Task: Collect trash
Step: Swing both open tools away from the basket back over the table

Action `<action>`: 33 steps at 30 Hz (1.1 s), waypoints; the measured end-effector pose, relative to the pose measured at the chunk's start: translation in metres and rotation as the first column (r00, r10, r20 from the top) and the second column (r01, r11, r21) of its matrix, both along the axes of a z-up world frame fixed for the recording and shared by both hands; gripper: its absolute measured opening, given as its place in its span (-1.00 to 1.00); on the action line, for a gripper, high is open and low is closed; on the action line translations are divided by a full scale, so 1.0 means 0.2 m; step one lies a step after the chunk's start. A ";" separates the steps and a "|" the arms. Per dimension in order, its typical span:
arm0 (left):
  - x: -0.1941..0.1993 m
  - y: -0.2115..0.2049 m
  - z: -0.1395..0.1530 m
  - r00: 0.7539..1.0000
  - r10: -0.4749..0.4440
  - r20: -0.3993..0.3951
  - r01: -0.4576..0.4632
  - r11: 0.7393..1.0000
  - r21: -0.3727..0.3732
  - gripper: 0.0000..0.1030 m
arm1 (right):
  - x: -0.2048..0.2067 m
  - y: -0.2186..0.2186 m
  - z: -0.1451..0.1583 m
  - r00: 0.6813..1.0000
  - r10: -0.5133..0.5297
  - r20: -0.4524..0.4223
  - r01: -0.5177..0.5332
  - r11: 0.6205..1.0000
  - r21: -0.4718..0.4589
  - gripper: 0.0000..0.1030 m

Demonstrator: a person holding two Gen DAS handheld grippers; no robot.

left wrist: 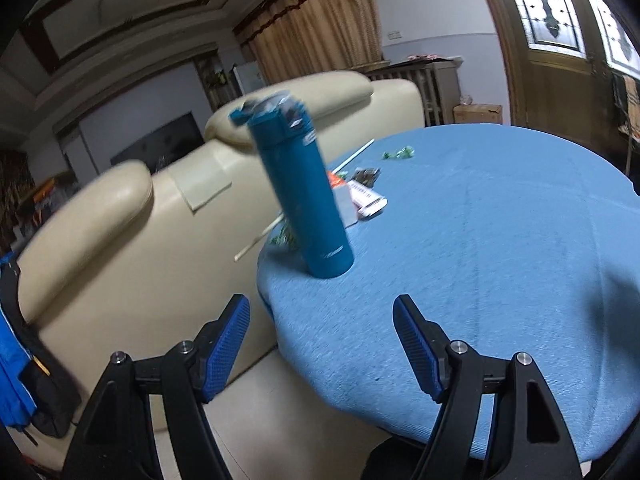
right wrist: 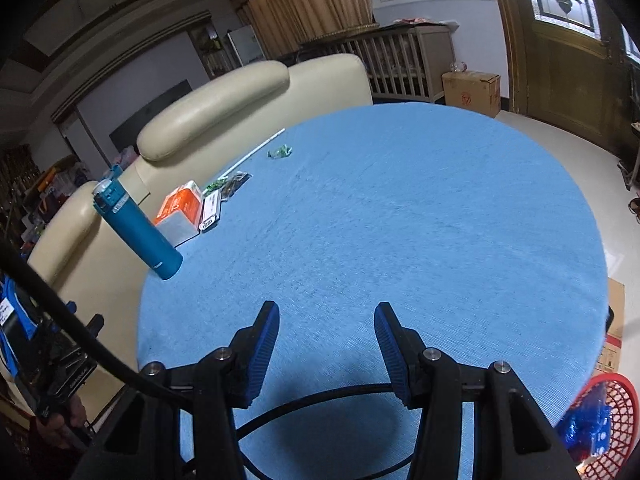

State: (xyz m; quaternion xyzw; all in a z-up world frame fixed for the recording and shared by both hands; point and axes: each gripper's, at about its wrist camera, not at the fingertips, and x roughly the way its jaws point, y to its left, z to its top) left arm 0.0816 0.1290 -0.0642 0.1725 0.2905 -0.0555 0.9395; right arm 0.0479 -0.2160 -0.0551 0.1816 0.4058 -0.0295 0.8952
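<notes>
Small trash lies along the far left edge of the round blue-clothed table (right wrist: 400, 220): a green wrapper (right wrist: 280, 152), a white straw (right wrist: 260, 147), a dark wrapper (right wrist: 236, 180) and a white packet (right wrist: 211, 208). The left wrist view shows the green wrapper (left wrist: 398, 154), the white packet (left wrist: 368, 202) and another green scrap (left wrist: 284, 236) behind a teal bottle (left wrist: 304, 196). My left gripper (left wrist: 322, 314) hangs open over the table's near left edge, short of the bottle. My right gripper (right wrist: 327, 314) is open above the near cloth, nothing between its fingers.
The teal bottle (right wrist: 136, 228) stands at the table's left rim beside an orange-and-white box (right wrist: 180, 208). A cream sofa (right wrist: 248, 92) backs the table on the left. A red basket (right wrist: 612, 420) holding blue wrappers sits low at the right. A cardboard box (right wrist: 472, 88) stands beyond.
</notes>
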 end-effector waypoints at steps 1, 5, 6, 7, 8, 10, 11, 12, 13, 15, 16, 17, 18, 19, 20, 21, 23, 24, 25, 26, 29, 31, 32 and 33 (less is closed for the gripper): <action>0.02 0.01 -0.01 1.000 0.009 -0.012 -0.009 1.000 -0.012 0.45 | 0.03 0.01 0.00 1.000 0.006 -0.006 -0.006 1.000 -0.008 0.03; 0.07 0.01 -0.02 1.000 0.015 -0.024 -0.015 1.000 -0.017 0.45 | 0.09 0.01 -0.01 1.000 0.002 -0.011 -0.003 1.000 -0.027 0.03; 0.06 0.01 -0.02 1.000 0.015 -0.020 -0.015 1.000 -0.016 0.45 | 0.10 0.00 -0.02 1.000 -0.002 -0.012 0.001 1.000 -0.024 0.03; 0.07 0.01 -0.01 1.000 0.016 -0.016 -0.016 1.000 -0.016 0.45 | 0.11 -0.01 -0.02 1.000 -0.004 -0.012 0.004 1.000 -0.021 0.03; 0.07 0.01 -0.01 1.000 0.018 -0.012 -0.019 1.000 -0.020 0.45 | 0.12 -0.02 -0.02 1.000 -0.007 -0.013 0.007 1.000 -0.020 0.03; 0.07 0.02 0.01 1.000 0.019 -0.015 -0.019 0.999 -0.035 0.45 | 0.13 -0.04 -0.02 1.000 -0.012 -0.013 0.012 1.000 -0.019 0.03; 0.08 0.02 0.01 1.000 0.018 -0.020 -0.019 0.999 -0.042 0.45 | 0.13 -0.05 -0.02 1.000 -0.013 -0.012 0.013 1.000 -0.018 0.03; 0.08 0.03 0.01 1.000 0.020 -0.020 -0.021 0.999 -0.043 0.45 | 0.13 -0.06 -0.03 1.000 -0.013 -0.011 0.013 1.000 -0.017 0.03; 0.07 0.02 0.02 1.000 0.025 -0.014 -0.025 0.999 -0.038 0.45 | 0.13 -0.07 -0.03 1.000 -0.013 -0.011 0.013 1.000 -0.020 0.03; 0.07 0.02 0.01 1.000 0.027 -0.002 -0.027 0.999 -0.032 0.45 | 0.12 -0.09 -0.04 1.000 -0.013 -0.014 0.013 1.000 -0.027 0.03; 0.07 0.01 0.01 1.000 0.027 0.002 -0.027 0.999 -0.031 0.45 | 0.11 -0.10 -0.04 1.000 -0.013 -0.019 0.012 0.999 -0.031 0.03; 0.06 0.00 0.01 1.000 0.026 0.006 -0.026 0.999 -0.030 0.45 | 0.11 -0.11 -0.05 1.000 -0.012 -0.022 0.011 0.999 -0.036 0.03; 0.06 -0.01 0.01 1.000 0.024 0.008 -0.023 0.999 -0.031 0.45 | 0.10 -0.13 -0.05 0.999 -0.010 -0.031 0.008 0.999 -0.052 0.04; 0.06 -0.03 0.01 1.000 0.021 0.008 -0.020 0.999 -0.032 0.45 | 0.10 -0.15 -0.05 0.999 -0.010 -0.039 0.008 0.998 -0.065 0.03; 0.06 -0.05 0.01 1.000 0.016 0.004 -0.016 0.999 -0.035 0.45 | 0.10 -0.16 -0.06 0.999 -0.012 -0.046 0.009 0.997 -0.071 0.03; 0.06 -0.06 0.01 1.000 0.011 0.001 -0.011 0.999 -0.036 0.45 | 0.10 -0.18 -0.06 0.998 -0.016 -0.054 0.012 0.997 -0.074 0.03; 0.05 -0.10 0.02 1.000 -0.006 -0.002 0.006 0.999 -0.043 0.45 | 0.10 -0.23 -0.07 0.998 -0.033 -0.058 0.030 0.997 -0.064 0.04; 0.05 -0.11 0.03 1.000 -0.013 -0.002 0.013 0.999 -0.044 0.45 | 0.09 -0.26 -0.07 0.997 -0.047 -0.057 0.044 0.998 -0.050 0.04; 0.05 -0.13 0.05 1.000 -0.025 0.001 0.025 0.999 -0.044 0.45 | 0.08 -0.29 -0.06 0.997 -0.056 -0.053 0.055 0.998 -0.037 0.04; 0.05 -0.14 0.07 1.000 -0.031 0.006 0.031 0.998 -0.047 0.45 | 0.08 -0.31 -0.06 0.997 -0.066 -0.049 0.064 0.997 -0.030 0.04; 0.05 -0.16 0.11 0.999 -0.044 0.019 0.045 0.997 -0.064 0.45 | 0.05 -0.34 -0.04 0.996 -0.085 -0.038 0.084 0.996 -0.038 0.03; 0.04 -0.16 0.12 0.999 -0.047 0.026 0.049 0.997 -0.066 0.45 | 0.04 -0.35 -0.04 0.995 -0.091 -0.035 0.089 0.995 -0.051 0.04; 0.04 -0.17 0.12 0.998 -0.049 0.026 0.050 0.997 -0.066 0.45 | 0.03 -0.36 -0.04 0.995 -0.094 -0.035 0.092 0.994 -0.056 0.04; 0.04 -0.17 0.12 0.999 -0.049 0.023 0.050 0.997 -0.066 0.45 | 0.03 -0.36 -0.04 0.995 -0.097 -0.035 0.095 0.994 -0.057 0.04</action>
